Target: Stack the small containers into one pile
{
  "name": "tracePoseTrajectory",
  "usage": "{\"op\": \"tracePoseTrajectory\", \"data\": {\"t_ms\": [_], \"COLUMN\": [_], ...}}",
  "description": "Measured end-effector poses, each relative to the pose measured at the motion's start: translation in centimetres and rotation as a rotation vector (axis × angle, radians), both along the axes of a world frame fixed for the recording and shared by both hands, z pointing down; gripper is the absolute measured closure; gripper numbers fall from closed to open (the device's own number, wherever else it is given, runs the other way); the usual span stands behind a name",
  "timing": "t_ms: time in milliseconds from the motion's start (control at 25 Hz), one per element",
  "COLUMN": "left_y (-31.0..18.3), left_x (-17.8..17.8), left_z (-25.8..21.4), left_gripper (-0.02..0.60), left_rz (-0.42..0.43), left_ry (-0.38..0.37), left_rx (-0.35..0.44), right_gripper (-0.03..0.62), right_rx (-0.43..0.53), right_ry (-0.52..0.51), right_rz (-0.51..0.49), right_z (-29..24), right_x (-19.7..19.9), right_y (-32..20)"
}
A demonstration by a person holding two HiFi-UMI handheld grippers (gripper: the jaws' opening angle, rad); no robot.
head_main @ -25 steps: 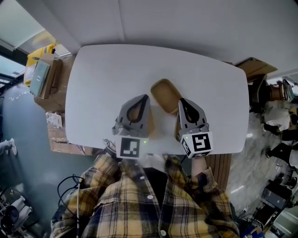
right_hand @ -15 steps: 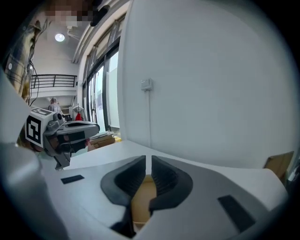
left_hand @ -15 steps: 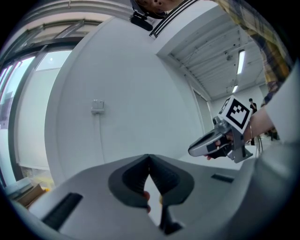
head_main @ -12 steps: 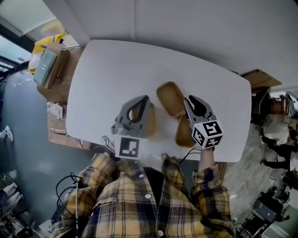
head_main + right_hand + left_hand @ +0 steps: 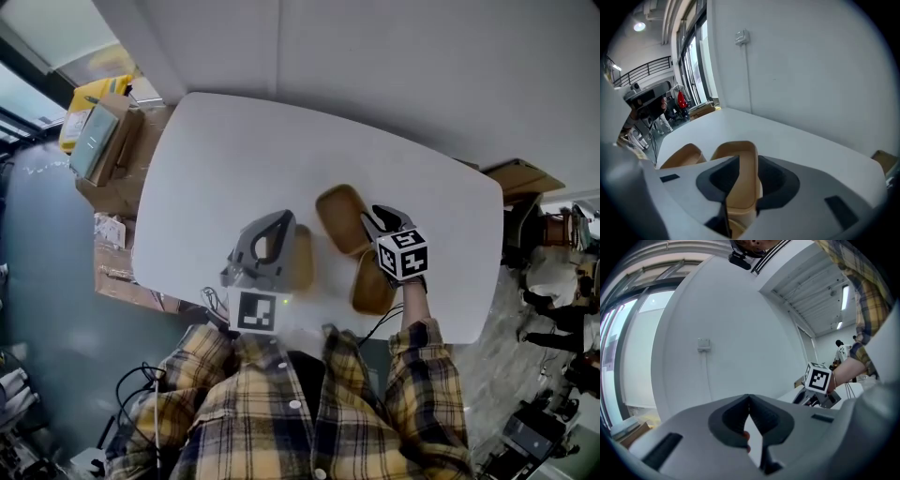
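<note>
The white table [image 5: 206, 159] fills the space below a plain wall. The right gripper [image 5: 749, 161] tilts steeply down. Its jaws have just been opening and stand wide astride the middle container [image 5: 739, 152], whose long axis runs straight away from them. A near container [image 5: 371, 286] lies under that wrist by the near edge. The left gripper [image 5: 749, 398], pinched closed and empty, points level over a third container [image 5: 302, 261].

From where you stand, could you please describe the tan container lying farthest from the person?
On the white table, three tan containers sit near the person's edge. Take the middle container, the one nearest the wall. Unlike the left container and the right container, which are half hidden, its open top shows almost whole.
</note>
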State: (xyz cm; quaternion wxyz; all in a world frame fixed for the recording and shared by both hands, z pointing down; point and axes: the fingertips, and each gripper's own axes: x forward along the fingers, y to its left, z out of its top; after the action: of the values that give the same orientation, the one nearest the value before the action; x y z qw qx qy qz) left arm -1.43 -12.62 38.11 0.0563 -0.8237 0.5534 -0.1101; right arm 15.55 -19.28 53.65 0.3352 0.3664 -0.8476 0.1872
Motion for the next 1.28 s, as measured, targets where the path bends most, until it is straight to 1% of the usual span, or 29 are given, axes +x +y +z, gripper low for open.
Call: {"op": "tracePoseTrajectory", "data": {"t_ms": [120, 360, 480, 520, 560, 600, 640, 880, 1000, 1280], "left_y": [0.1, -0.1, -0.3, -0.3, -0.2, -0.2, -0.2, -0.2, -0.3, -0.1], "left_x": [-0.1, -0.5, -0.6, -0.7, -0.8, -0.9, -1.0, -1.8, -2.0, -2.1], "left_z": [0.2, 0.7, 0.7, 0.7, 0.7, 0.7, 0.7, 0.9, 0.9, 0.6], "left_gripper": [0.563, 0.563, 0.563, 0.563, 0.563, 0.563, 0.563, 0.563, 0.563, 0.563], "left_rz": [-0.003, -0.007, -0.007, -0.008, -0.009, -0.010, -0.010, -0.021, -0.018, -0.006], "left_ry": [0.002, 0.004, 0.007, 0.006, 0.004, 0.002, 0.001, 0.012, 0.012, 0.038], "left_rx": [-0.008, -0.019, -0.018, -0.021, -0.024, -0.025, -0.025, -0.024, -0.020, -0.002], "right_gripper": [0.482, 0.482, 0.484, 0.501, 0.535, 0.549, 0.550, 0.563, 0.566, 0.566], "right_rx": [-0.017, -0.096, -0.111, -0.107, -0.102, -0.097, -0.095, -0.081, -0.048, 0.027], "right_ry": [0.032, 0.068, 0.104, 0.119, 0.133, 0.143, 0.146, 0.071, 0.054, 0.016], "right_rz": [0.009, 0.021, 0.036, 0.040, 0.048, 0.057, 0.066, 0.115, 0.119, 0.122], "right_z": [1.2, 4.3, 5.6, 5.7, 5.8, 5.8, 5.8, 4.0, 2.4, -1.1], "right_x": [0.5, 0.8, 1.1, 1.2, 1.3, 1.3, 1.4, 0.9, 0.5, -0.5], "right_y": [-0.4, -1.0, -1.2, -1.3, -1.4, -1.6, -1.7, -2.0, -2.1, -1.0]}}
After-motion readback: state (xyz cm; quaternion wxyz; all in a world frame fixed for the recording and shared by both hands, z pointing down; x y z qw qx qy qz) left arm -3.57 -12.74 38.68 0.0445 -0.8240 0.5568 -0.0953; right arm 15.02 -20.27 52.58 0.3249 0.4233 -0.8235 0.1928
